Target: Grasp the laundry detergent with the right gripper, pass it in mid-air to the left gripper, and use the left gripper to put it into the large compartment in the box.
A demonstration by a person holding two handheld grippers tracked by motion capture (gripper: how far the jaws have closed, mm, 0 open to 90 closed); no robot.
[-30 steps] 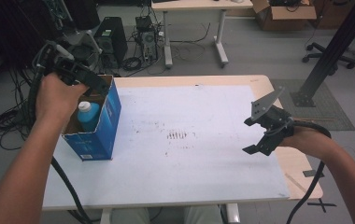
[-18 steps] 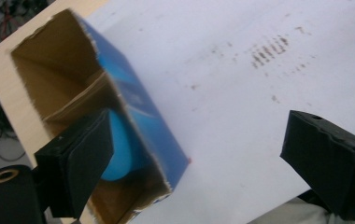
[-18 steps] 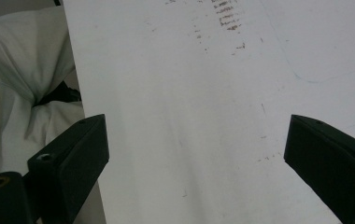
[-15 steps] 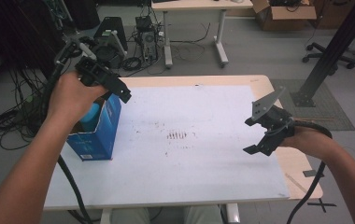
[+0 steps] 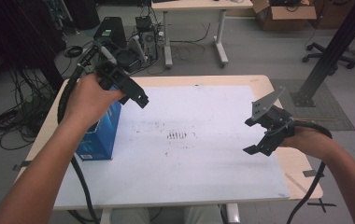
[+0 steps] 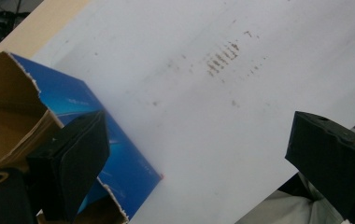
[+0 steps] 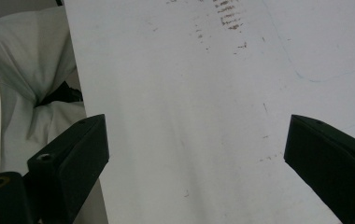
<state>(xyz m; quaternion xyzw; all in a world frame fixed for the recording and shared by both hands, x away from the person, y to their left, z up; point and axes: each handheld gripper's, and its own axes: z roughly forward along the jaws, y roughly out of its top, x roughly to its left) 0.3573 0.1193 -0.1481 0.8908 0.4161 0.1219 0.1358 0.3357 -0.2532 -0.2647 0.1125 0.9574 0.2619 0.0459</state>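
Okay, left tool first: it's released. The jaws have just been opening and in the left gripper view nothing sits between them, just bare white sheet. I've got it hanging in the air above and just beside the blue box, jaws pointing out over the middle of the counter.

Right tool: also released, jaws wide and empty in its own view. It hovers over the right part of the sheet, well apart from the box.

The box stands upright on the left side of the counter, partly on the sheet. Its top is torn open with brown cardboard inside. My left hand covers most of it from above, so I can't tell what is in it.

Progress, my read: with the left tool let go right by the open top, the drop into the box looks done, or that grip is finished at least. Nothing else lies on the sheet to pick up, just some brown marks mid-sheet. What's left is probably clearing the left tool away, or closing or moving the box. The right tool has no job yet.
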